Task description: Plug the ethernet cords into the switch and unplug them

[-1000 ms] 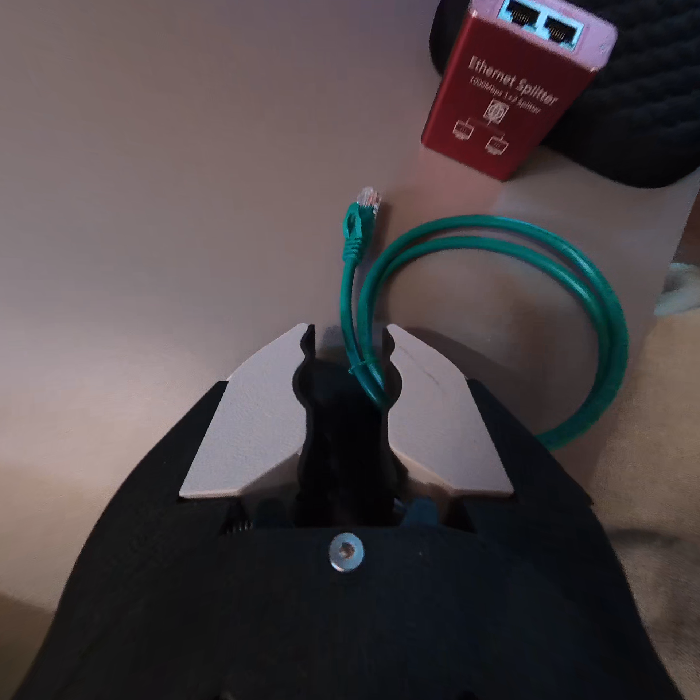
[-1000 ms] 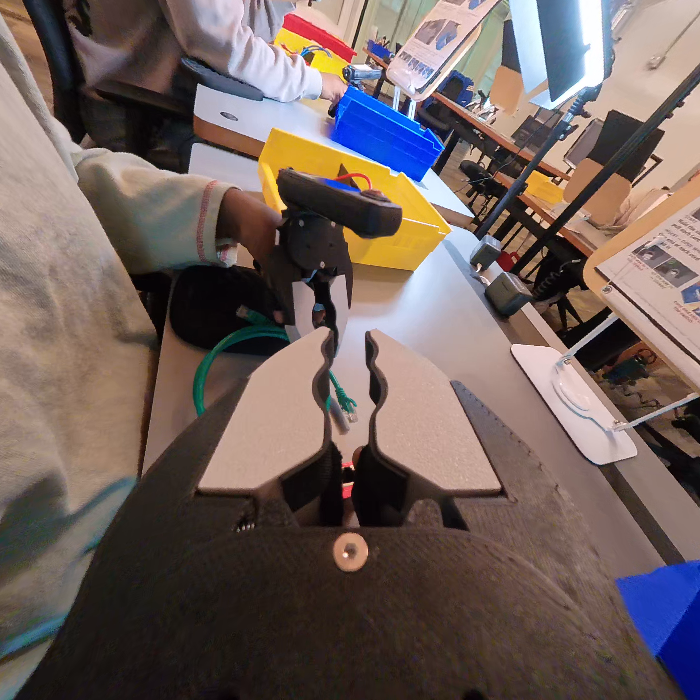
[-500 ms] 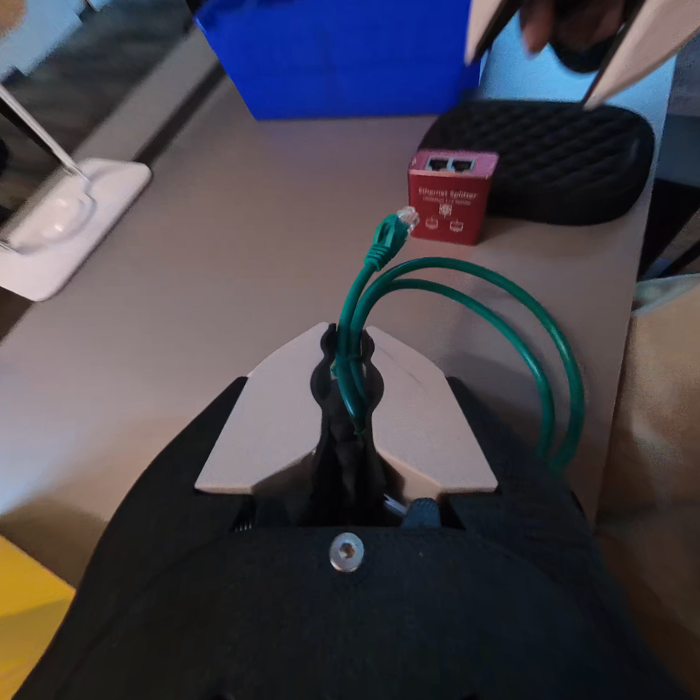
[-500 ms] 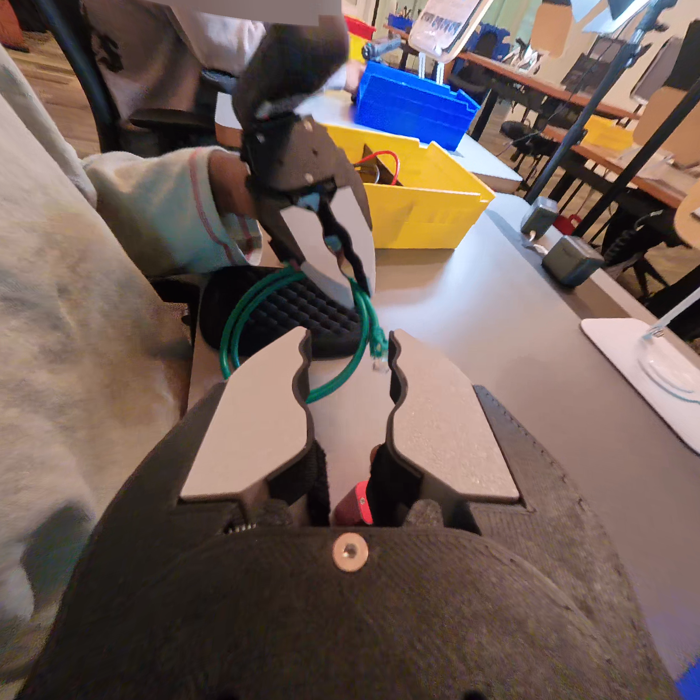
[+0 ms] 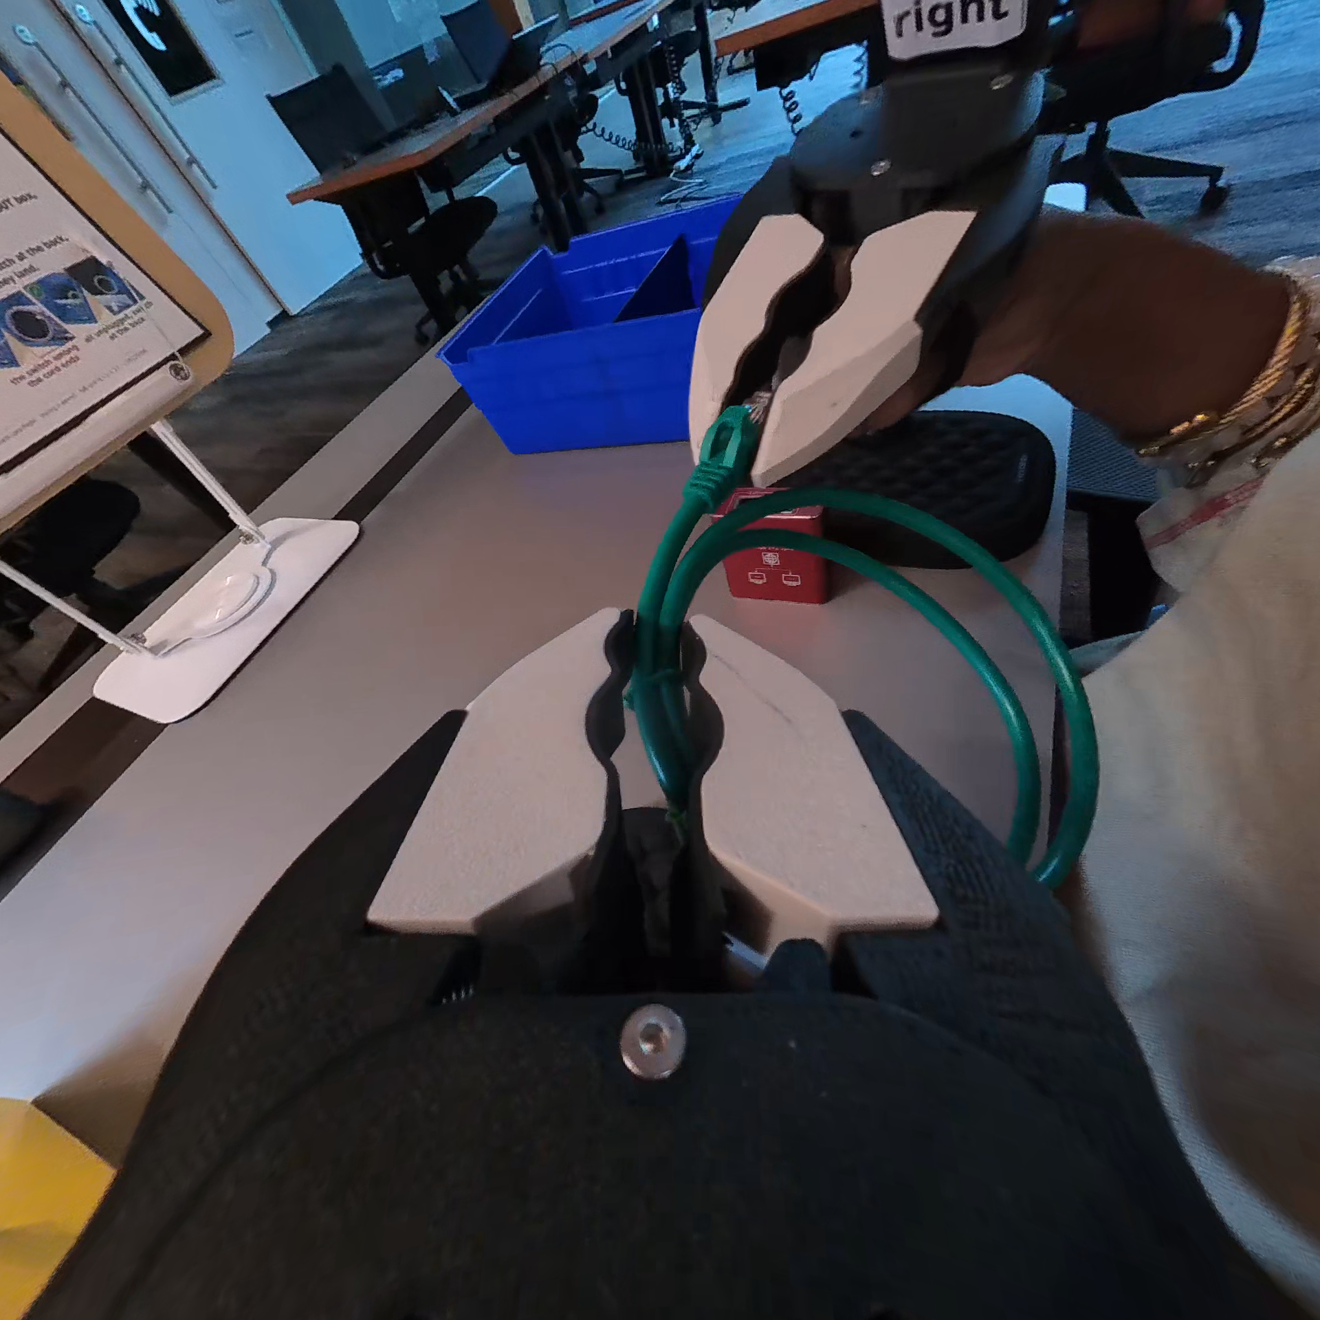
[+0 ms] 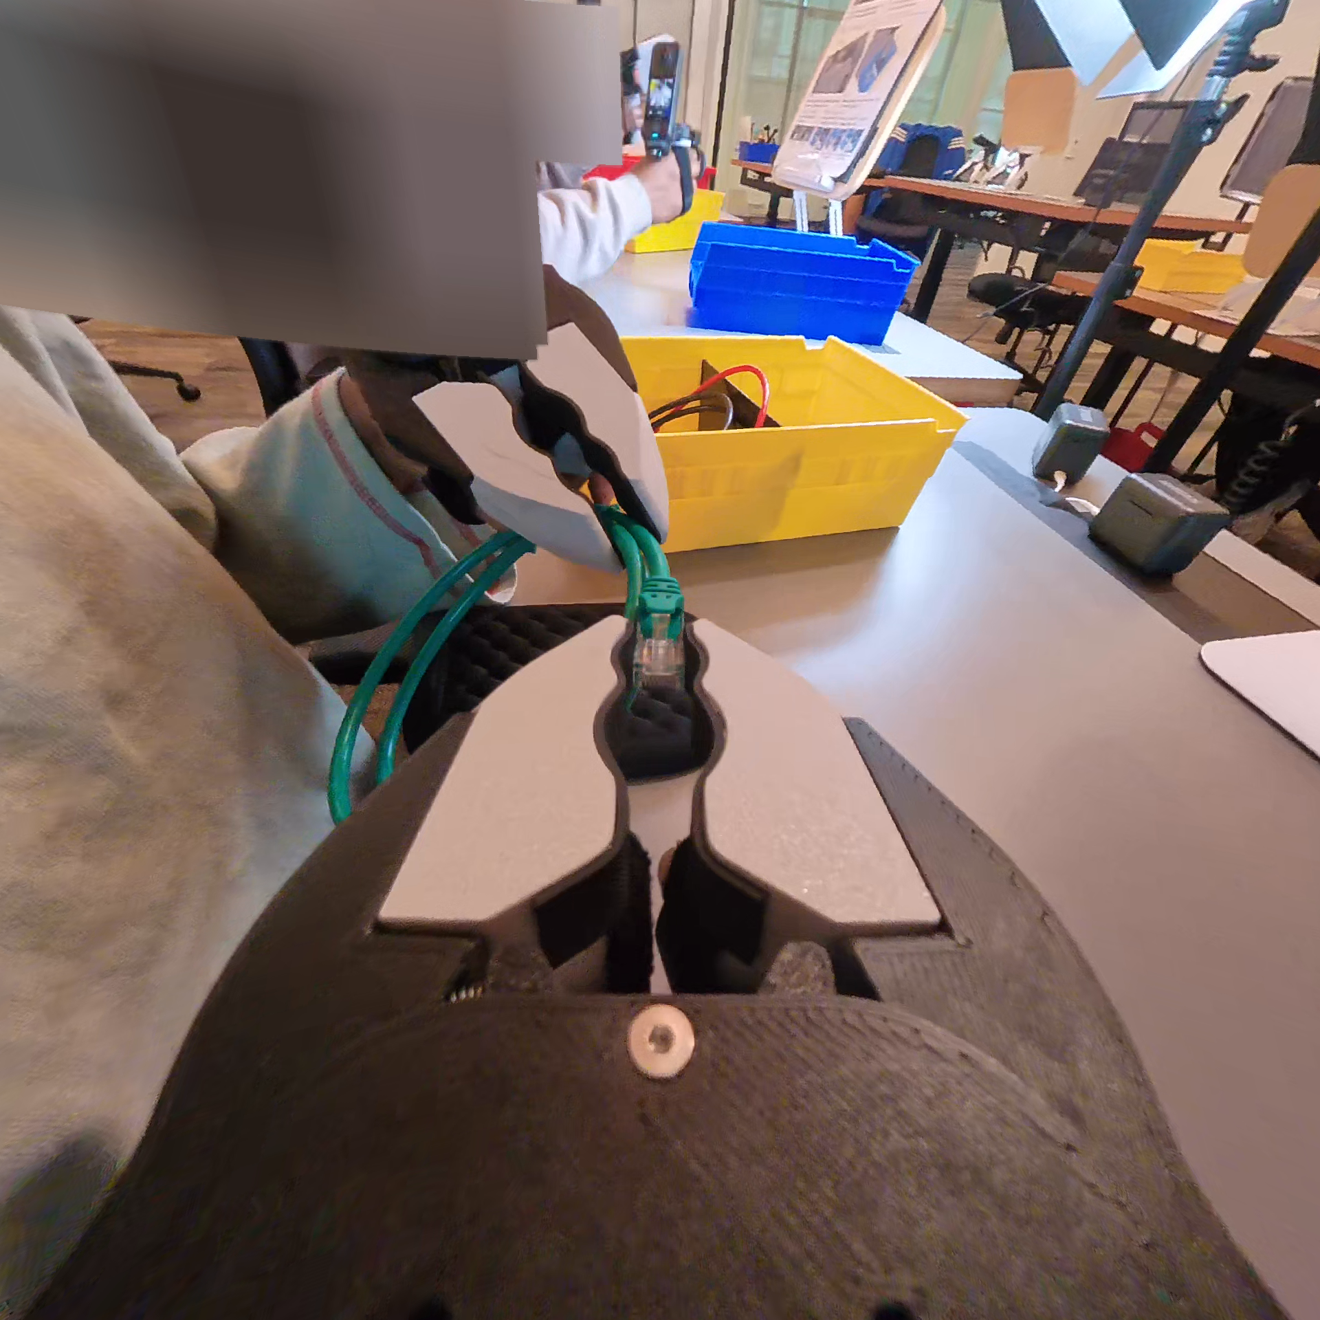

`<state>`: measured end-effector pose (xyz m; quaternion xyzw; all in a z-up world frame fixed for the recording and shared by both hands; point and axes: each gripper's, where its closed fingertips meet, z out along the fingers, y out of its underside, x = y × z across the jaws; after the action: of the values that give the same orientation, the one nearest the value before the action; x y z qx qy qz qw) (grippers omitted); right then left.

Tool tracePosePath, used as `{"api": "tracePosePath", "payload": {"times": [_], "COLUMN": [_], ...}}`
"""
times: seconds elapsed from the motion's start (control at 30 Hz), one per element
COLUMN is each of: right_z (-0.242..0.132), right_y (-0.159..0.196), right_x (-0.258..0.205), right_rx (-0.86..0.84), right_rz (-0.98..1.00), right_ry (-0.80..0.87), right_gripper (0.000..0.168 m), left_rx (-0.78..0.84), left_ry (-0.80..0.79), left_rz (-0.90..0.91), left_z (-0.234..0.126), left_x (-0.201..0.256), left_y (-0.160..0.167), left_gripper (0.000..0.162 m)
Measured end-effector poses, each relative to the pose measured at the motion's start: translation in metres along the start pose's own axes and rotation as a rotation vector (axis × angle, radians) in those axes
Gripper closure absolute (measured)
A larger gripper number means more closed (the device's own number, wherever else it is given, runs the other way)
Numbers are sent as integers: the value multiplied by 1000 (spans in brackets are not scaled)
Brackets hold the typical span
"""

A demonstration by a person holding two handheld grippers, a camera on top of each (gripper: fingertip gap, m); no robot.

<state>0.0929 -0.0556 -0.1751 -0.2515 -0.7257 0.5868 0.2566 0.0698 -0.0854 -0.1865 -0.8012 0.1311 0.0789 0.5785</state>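
A: Left gripper [image 5: 656, 628]?
B: Clamped on the green ethernet cord [image 5: 993, 643], both strands of the bundled coil pinched between the tips, a thin tie around them right there. The loop hangs off to the right, lifted clear of the table [image 5: 443, 586].

A: Right gripper [image 6: 658, 632]?
B: Nearly closed. The clear plug [image 6: 657, 653] sits between its tips with the green boot just ahead of them. The fingers look to be touching the plug's sides, so I call it gripped, though a dark gap stays open behind the plug.

A: Where is the switch?
B: A small red box [image 5: 775, 553] standing on the table against a black quilted pad [image 5: 950, 471], below the right gripper. Its top is hidden by the cord, and nothing I can see is plugged into it.

A: Left wrist view only?
B: The red box, a blue bin [image 5: 586, 357] behind it, a white stand base [image 5: 236, 607] at left, and the hand with a gold bracelet [image 5: 1257, 400] on the right gripper.

A: Right wrist view only?
B: A yellow bin [image 6: 786, 457] holding red and black wires, a second blue bin [image 6: 793, 286] farther back, two grey adapters [image 6: 1153, 521] at the table edge, another person's sleeve and raised handheld device in the background. The red box is out of sight there.
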Motion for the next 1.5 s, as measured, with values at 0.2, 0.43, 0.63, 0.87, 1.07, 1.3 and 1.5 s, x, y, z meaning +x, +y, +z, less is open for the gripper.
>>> {"api": "tracePosePath", "payload": {"times": [0.2,0.43,0.63,0.87,1.07,1.3,1.5], "right_z": [-5,-1,-1,-4,-5,-3,-46], "right_y": [-2,-17,-17,-21,-23,-18,-2], "right_x": [-9,-27,-32,-34,-37,-39,-7], "right_rx": [-3,135,195,237,247,217,41], "right_rz": [-132,-141,-118,-110,-109,-121,-270], "right_ry": [-33,-144,-192,-210,-221,-214,39], "right_gripper": [156,156,156,157,156,156,105], "left_rx": [177,177,238,243,256,163,-41], "left_ry": [153,256,312,327,336,374,254], "left_rz": [-133,-47,-57,-76,-73,-136,-35], "left_z": [-10,6,4,4,7,5,-13], "left_x": [6,29,39,42,46,49,29], "left_y": [-22,-29,-36,-36,-36,-29,-12], "left_gripper": [121,131,147,146,152,152,152]}}
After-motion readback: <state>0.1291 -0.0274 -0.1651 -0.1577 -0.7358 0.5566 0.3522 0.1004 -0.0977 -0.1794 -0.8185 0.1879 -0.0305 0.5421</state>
